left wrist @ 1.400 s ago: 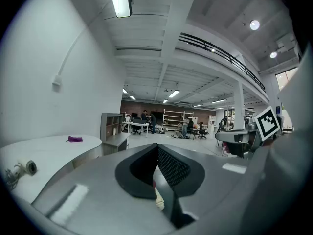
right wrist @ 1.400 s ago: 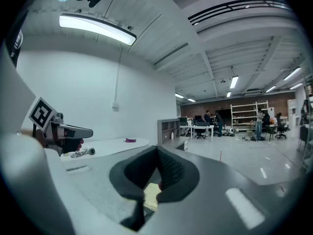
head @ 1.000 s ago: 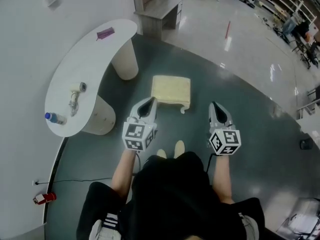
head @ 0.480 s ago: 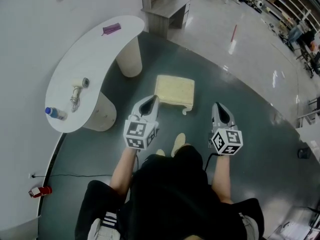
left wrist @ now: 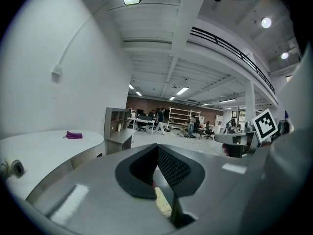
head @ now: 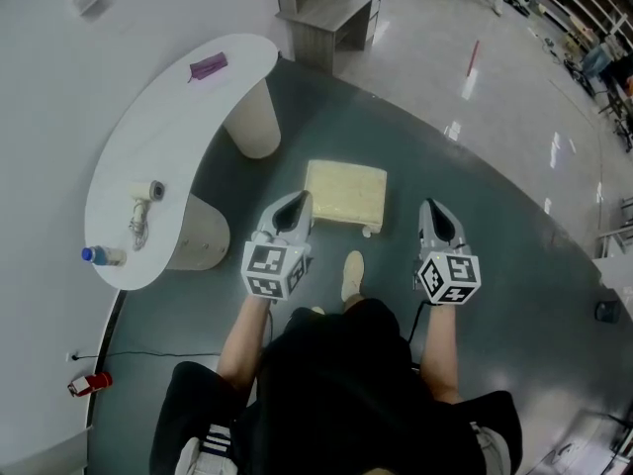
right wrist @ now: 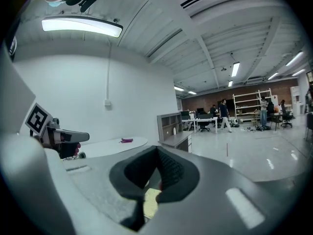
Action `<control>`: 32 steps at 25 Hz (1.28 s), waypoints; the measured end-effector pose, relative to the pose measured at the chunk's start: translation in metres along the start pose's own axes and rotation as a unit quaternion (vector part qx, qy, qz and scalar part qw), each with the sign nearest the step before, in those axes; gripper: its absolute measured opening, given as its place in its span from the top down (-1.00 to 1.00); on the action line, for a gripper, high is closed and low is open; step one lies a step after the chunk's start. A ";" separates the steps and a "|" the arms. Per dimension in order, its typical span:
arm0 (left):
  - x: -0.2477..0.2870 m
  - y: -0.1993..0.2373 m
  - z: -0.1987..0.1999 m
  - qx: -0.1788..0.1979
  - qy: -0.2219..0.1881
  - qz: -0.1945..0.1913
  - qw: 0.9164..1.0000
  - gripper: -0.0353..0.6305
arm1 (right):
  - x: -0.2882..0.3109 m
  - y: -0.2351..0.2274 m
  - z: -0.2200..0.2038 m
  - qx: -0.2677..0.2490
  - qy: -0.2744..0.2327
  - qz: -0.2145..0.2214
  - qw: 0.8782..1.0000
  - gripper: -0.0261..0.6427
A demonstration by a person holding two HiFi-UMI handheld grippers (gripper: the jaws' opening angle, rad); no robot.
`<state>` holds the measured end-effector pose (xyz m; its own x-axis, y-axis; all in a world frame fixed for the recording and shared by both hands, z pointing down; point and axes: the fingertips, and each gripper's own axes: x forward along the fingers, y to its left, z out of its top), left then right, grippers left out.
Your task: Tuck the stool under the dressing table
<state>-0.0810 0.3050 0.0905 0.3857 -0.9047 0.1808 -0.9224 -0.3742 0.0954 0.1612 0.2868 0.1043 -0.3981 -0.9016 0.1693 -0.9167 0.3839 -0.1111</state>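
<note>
The stool point(head: 345, 193), square with a pale yellow cushion, stands on the dark floor just right of the white curved dressing table point(head: 168, 137). My left gripper point(head: 293, 210) hovers at the stool's near left corner, jaws shut and empty. My right gripper point(head: 435, 216) hangs to the right of the stool, apart from it, also shut with nothing held. A sliver of yellow cushion point(left wrist: 163, 201) shows below the left jaws in the left gripper view, and a yellow cushion sliver point(right wrist: 151, 200) shows under the right jaws in the right gripper view.
On the dressing table lie a purple pouch point(head: 208, 66), a hair dryer point(head: 141, 206) and a water bottle point(head: 102, 256). A grey desk point(head: 331, 13) stands beyond it. The person's shoe point(head: 352, 274) is just before the stool. A cable and red object point(head: 87, 385) lie by the wall.
Both grippers have moved forward with the person toward the stool, which now sits nearer to them. One foot has stepped ahead. The jaws stayed shut.
</note>
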 end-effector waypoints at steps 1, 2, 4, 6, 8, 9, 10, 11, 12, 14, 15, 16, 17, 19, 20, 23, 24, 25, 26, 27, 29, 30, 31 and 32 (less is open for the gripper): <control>0.012 0.002 0.003 -0.001 0.001 0.001 1.000 0.87 | 0.011 -0.007 0.003 -0.002 0.002 0.003 1.000 0.92; 0.024 0.003 0.006 -0.001 0.003 0.002 1.000 0.87 | 0.022 -0.013 0.006 -0.002 0.004 0.006 1.000 0.92; 0.047 0.004 0.012 0.000 0.006 0.001 1.000 0.87 | 0.042 -0.026 0.009 0.003 0.011 0.012 1.000 0.92; 0.069 0.006 0.016 0.000 0.011 0.004 1.000 0.87 | 0.062 -0.039 0.009 0.008 0.019 0.020 1.000 0.92; 0.090 0.010 0.015 -0.001 0.017 0.013 1.000 0.87 | 0.084 -0.050 0.005 0.011 0.029 0.028 0.999 0.92; 0.101 0.013 0.013 -0.002 0.022 0.017 1.000 0.87 | 0.096 -0.055 0.004 0.013 0.033 0.032 0.999 0.92; 0.110 0.016 0.010 -0.002 0.027 0.021 0.999 0.87 | 0.106 -0.060 0.002 0.013 0.038 0.037 0.999 0.92; 0.119 0.017 0.006 -0.003 0.033 0.024 0.999 0.87 | 0.116 -0.064 -0.001 0.013 0.042 0.042 0.998 0.92; 0.128 0.019 0.003 -0.003 0.039 0.028 0.999 0.87 | 0.125 -0.069 -0.003 0.013 0.047 0.048 0.998 0.92; 0.145 0.023 -0.002 -0.004 0.047 0.035 0.998 0.87 | 0.143 -0.076 -0.008 0.017 0.056 0.059 0.997 0.92; 0.153 0.026 -0.004 -0.005 0.051 0.039 0.998 0.87 | 0.151 -0.079 -0.011 0.021 0.061 0.064 0.996 0.92; 0.160 0.029 -0.006 -0.005 0.055 0.044 0.998 0.87 | 0.159 -0.082 -0.015 0.025 0.065 0.069 0.995 0.92; 0.167 0.032 -0.010 -0.006 0.059 0.048 0.997 0.87 | 0.167 -0.085 -0.019 0.028 0.070 0.072 0.995 0.92; 0.180 0.038 -0.017 -0.013 0.068 0.050 0.996 0.87 | 0.180 -0.089 -0.026 0.031 0.079 0.076 0.993 0.92; 0.186 0.040 -0.021 -0.020 0.071 0.048 0.996 0.87 | 0.187 -0.092 -0.030 0.032 0.083 0.076 0.993 0.92; 0.204 0.048 -0.033 -0.025 0.081 0.035 0.996 0.87 | 0.204 -0.096 -0.043 0.036 0.093 0.073 0.992 0.92; 0.211 0.052 -0.038 -0.025 0.087 0.033 0.995 0.87 | 0.210 -0.098 -0.049 0.041 0.098 0.073 0.992 0.92; 0.217 0.056 -0.044 -0.027 0.093 0.030 0.995 0.87 | 0.216 -0.099 -0.056 0.047 0.103 0.071 0.991 0.92; 0.224 0.061 -0.050 -0.030 0.098 0.027 0.994 0.87 | 0.221 -0.100 -0.063 0.051 0.109 0.070 0.990 0.92; 0.231 0.065 -0.056 -0.032 0.102 0.023 0.994 0.87 | 0.227 -0.101 -0.071 0.054 0.114 0.067 0.990 0.92; 0.243 0.075 -0.068 -0.037 0.109 0.013 0.993 0.87 | 0.239 -0.102 -0.087 0.054 0.124 0.059 0.989 0.92; 0.250 0.080 -0.076 -0.040 0.113 0.008 0.993 0.87 | 0.245 -0.103 -0.094 0.051 0.128 0.053 0.989 0.92; 0.256 0.085 -0.084 -0.043 0.118 0.005 0.992 0.87 | 0.251 -0.104 -0.101 0.050 0.131 0.047 0.989 0.92; 0.262 0.091 -0.094 -0.046 0.124 0.002 0.991 0.87 | 0.257 -0.106 -0.108 0.050 0.133 0.041 0.989 0.92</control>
<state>-0.0623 0.0528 0.2386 0.3846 -0.8242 0.4157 -0.9231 -0.3395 0.1809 0.1523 0.0360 0.2658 -0.4778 -0.7790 0.4060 -0.8784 0.4195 -0.2289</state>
